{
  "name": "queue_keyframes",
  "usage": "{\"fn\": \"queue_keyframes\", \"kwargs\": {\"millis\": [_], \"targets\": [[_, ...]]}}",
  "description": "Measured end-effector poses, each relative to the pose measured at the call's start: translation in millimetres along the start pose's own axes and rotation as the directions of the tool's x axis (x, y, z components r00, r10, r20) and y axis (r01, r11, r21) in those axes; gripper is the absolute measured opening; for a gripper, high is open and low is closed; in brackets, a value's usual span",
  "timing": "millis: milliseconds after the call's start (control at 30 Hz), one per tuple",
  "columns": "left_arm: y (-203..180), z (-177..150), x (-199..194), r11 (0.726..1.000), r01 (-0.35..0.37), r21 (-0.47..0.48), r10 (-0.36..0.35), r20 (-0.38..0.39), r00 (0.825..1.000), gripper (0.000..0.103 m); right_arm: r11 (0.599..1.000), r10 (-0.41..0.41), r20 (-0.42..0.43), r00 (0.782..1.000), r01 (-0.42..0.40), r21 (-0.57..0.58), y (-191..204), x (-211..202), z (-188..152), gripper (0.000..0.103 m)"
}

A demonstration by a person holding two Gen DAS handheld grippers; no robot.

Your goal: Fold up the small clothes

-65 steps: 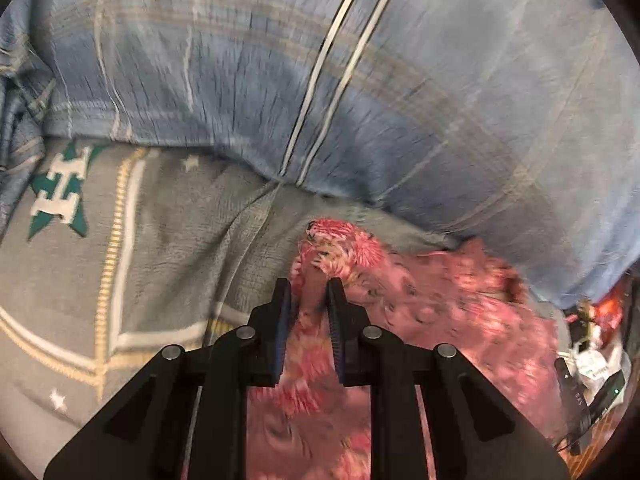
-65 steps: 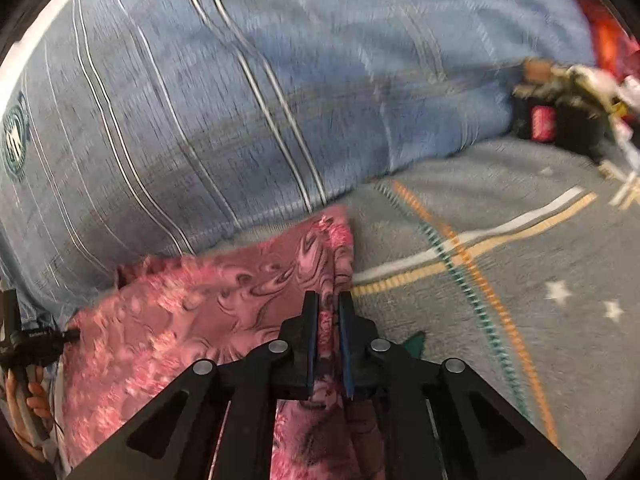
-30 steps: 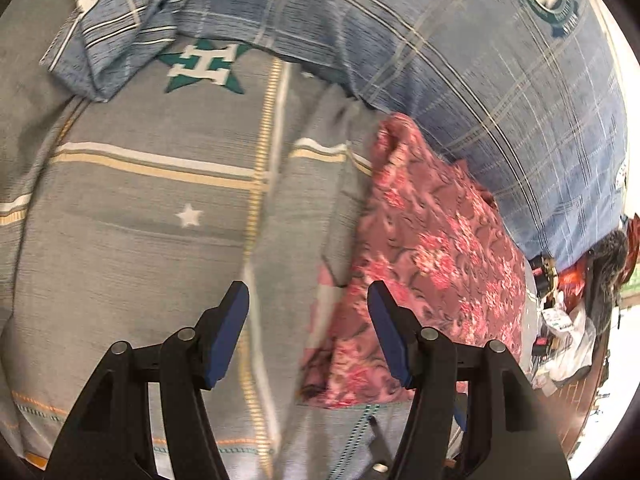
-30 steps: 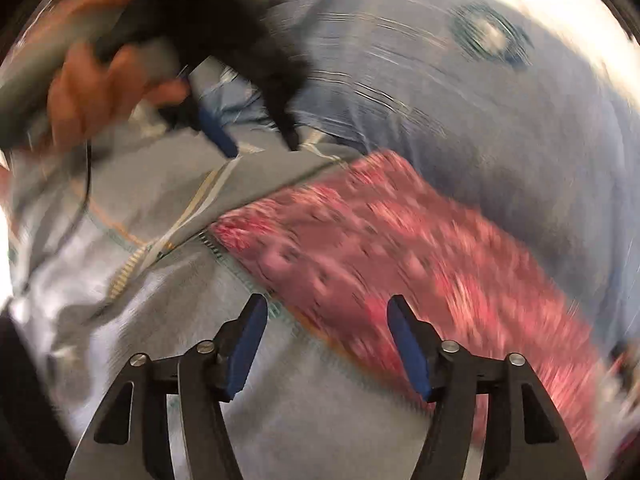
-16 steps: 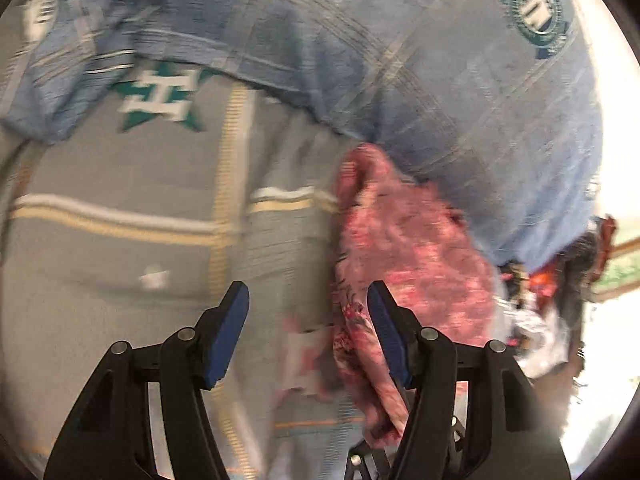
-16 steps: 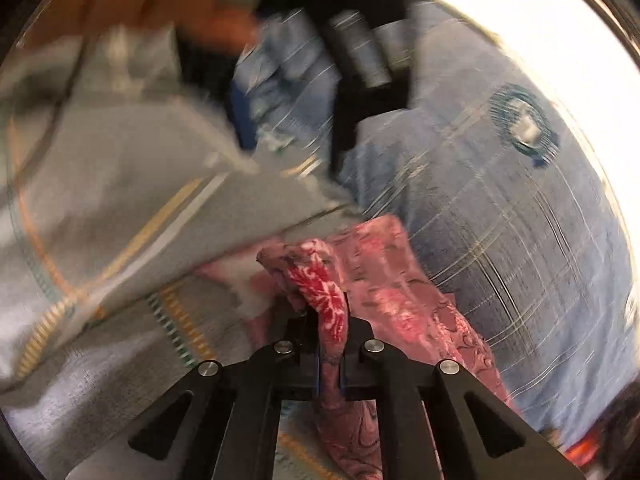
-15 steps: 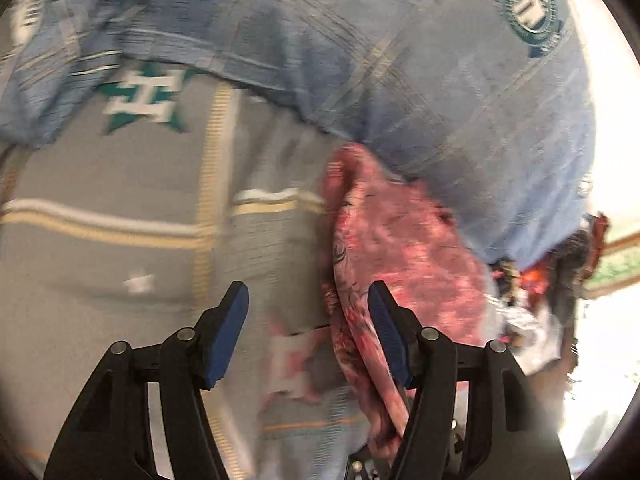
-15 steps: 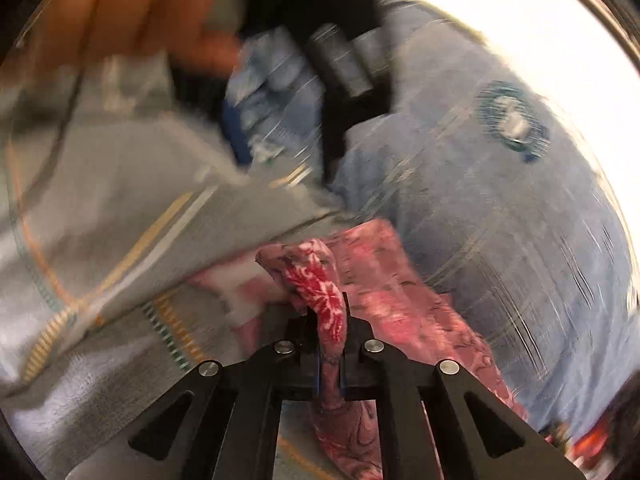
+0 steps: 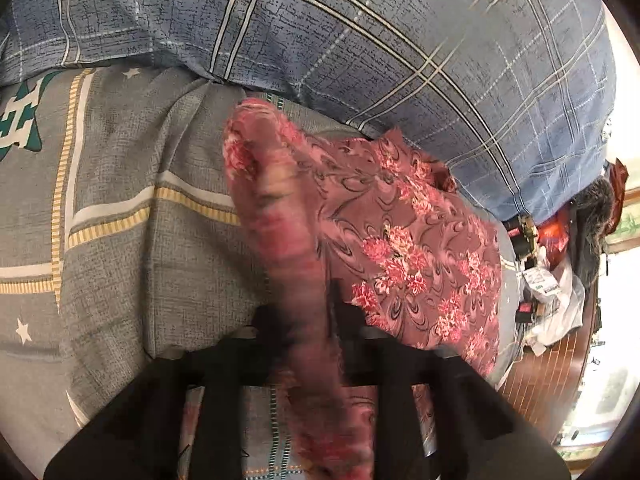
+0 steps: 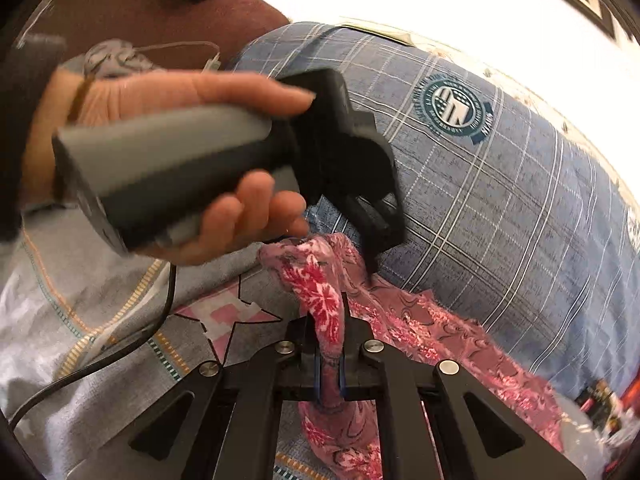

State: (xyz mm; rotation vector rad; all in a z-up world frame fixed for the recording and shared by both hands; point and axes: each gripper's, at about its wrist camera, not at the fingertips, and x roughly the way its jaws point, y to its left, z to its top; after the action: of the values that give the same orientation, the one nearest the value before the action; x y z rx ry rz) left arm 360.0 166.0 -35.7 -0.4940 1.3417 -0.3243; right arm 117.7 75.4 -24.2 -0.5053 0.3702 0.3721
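A pink floral garment point(image 9: 404, 224) lies on a grey bedsheet point(image 9: 120, 240) in front of a blue plaid pillow point(image 9: 360, 32). My left gripper point(image 9: 306, 304) is shut on a bunched, blurred edge of the garment. In the right wrist view my right gripper point(image 10: 329, 344) is shut on another edge of the same garment point(image 10: 420, 328). The left gripper point(image 10: 370, 248), held in a hand point(image 10: 224, 160), shows there just above the lifted cloth.
The blue plaid pillow point(image 10: 500, 200) with a round crest runs along the back. A black cable point(image 10: 100, 360) trails over the sheet at the left. Clutter and bags point(image 9: 560, 264) sit past the bed's right edge, above a brown floor.
My left gripper was open beside the garment and is now shut on its edge. My right gripper stays shut on the cloth, and the left hand has come close in front of it.
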Motion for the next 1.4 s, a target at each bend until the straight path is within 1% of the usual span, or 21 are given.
{"fn": "queue_keyframes", "kwargs": {"millis": [67,133,267,367,467,567,600,700,867,967,1000,1133,1200,1233,1267,1300,1333,1367,1400], "targets": [[-2.8,-0.5,-7.3,1.000,0.010,-0.014,-0.009,0.027,1.000,0.011,0.999,0.021,0.000,1.000,-0.021,0.036,-7.6,-3.1,0.6,0.004],[-12.2,-2.5,-17.0,1.000,0.011,-0.008,-0.011,0.057,0.998,0.011,0.995,0.044,0.004,0.999,-0.044,0.088,-17.6,-8.9,0.8,0.004],[-36.5,-7.4,-32.0,1.000,0.014,0.008,-0.015,0.098,0.995,0.010,0.975,0.066,0.025,0.997,-0.070,0.211,-43.8,-20.9,1.6,0.005],[-63.6,-11.7,-37.6,1.000,0.018,0.021,-0.021,0.121,0.992,0.010,0.950,0.068,0.044,0.997,-0.078,0.303,-65.2,-33.5,-1.6,0.005],[-91.0,-16.4,-37.1,0.999,0.014,0.048,-0.020,0.137,0.990,0.010,0.912,0.075,0.064,0.995,-0.094,0.399,-90.0,-45.6,-10.8,0.005],[-126.0,-23.7,-29.7,0.995,-0.021,0.093,0.006,0.157,0.988,0.010,0.857,0.077,0.074,0.994,-0.104,0.504,-118.9,-54.9,-27.2,0.005],[-140.1,-26.5,-25.5,0.993,-0.031,0.110,0.012,0.165,0.986,0.010,0.832,0.078,0.077,0.994,-0.108,0.544,-130.0,-58.6,-35.1,0.005],[-170.0,-31.2,-13.0,0.989,-0.043,0.138,0.018,0.174,0.985,0.010,0.777,0.069,0.087,0.994,-0.108,0.621,-157.2,-67.0,-54.1,0.005],[-218.6,-39.0,15.9,0.981,-0.054,0.188,0.023,0.161,0.987,0.010,0.699,0.051,0.102,0.994,-0.108,0.707,-191.9,-82.5,-86.5,0.005],[-247.1,-44.3,36.8,0.974,-0.058,0.217,0.028,0.138,0.990,0.010,0.638,0.031,0.110,0.993,-0.104,0.763,-213.6,-92.9,-109.9,0.005],[-257.4,-45.9,45.9,0.971,-0.061,0.230,0.032,0.127,0.991,0.010,0.611,0.020,0.111,0.994,-0.100,0.786,-222.4,-96.8,-120.2,0.005],[-296.0,-53.7,91.4,0.956,-0.083,0.283,0.064,0.077,0.995,0.010,0.523,-0.021,0.103,0.994,-0.077,0.849,-250.4,-108.2,-154.2,0.005],[-310.6,-57.5,113.5,0.945,-0.107,0.308,0.093,0.060,0.994,0.010,0.470,-0.037,0.090,0.995,-0.062,0.880,-265.0,-111.6,-174.8,0.005],[-318.6,-59.6,129.7,0.939,-0.128,0.319,0.118,0.048,0.992,0.010,0.446,-0.041,0.078,0.996,-0.052,0.893,-270.8,-111.2,-185.4,0.005],[-322.2,-60.9,137.8,0.935,-0.141,0.324,0.134,0.044,0.990,0.010,0.431,-0.041,0.069,0.997,-0.045,0.901,-274.1,-110.2,-192.5,0.005],[-326.5,-62.2,151.8,0.927,-0.177,0.332,0.172,0.044,0.984,0.011,0.406,-0.037,0.054,0.998,-0.035,0.913,-278.5,-107.5,-203.4,0.005],[-327.9,-63.0,159.3,0.919,-0.201,0.339,0.197,0.047,0.979,0.012,0.374,-0.021,0.038,0.999,-0.028,0.927,-282.6,-102.6,-215.2,0.005],[-329.1,-63.1,162.5,0.915,-0.209,0.345,0.206,0.046,0.978,0.016,0.343,0.001,0.032,0.999,-0.031,0.939,-285.1,-98.0,-224.1,0.005],[-331.5,-63.0,164.4,0.911,-0.214,0.351,0.212,0.046,0.976,0.020,0.296,0.031,0.026,0.999,-0.034,0.955,-288.2,-92.4,-234.1,0.006]]}}
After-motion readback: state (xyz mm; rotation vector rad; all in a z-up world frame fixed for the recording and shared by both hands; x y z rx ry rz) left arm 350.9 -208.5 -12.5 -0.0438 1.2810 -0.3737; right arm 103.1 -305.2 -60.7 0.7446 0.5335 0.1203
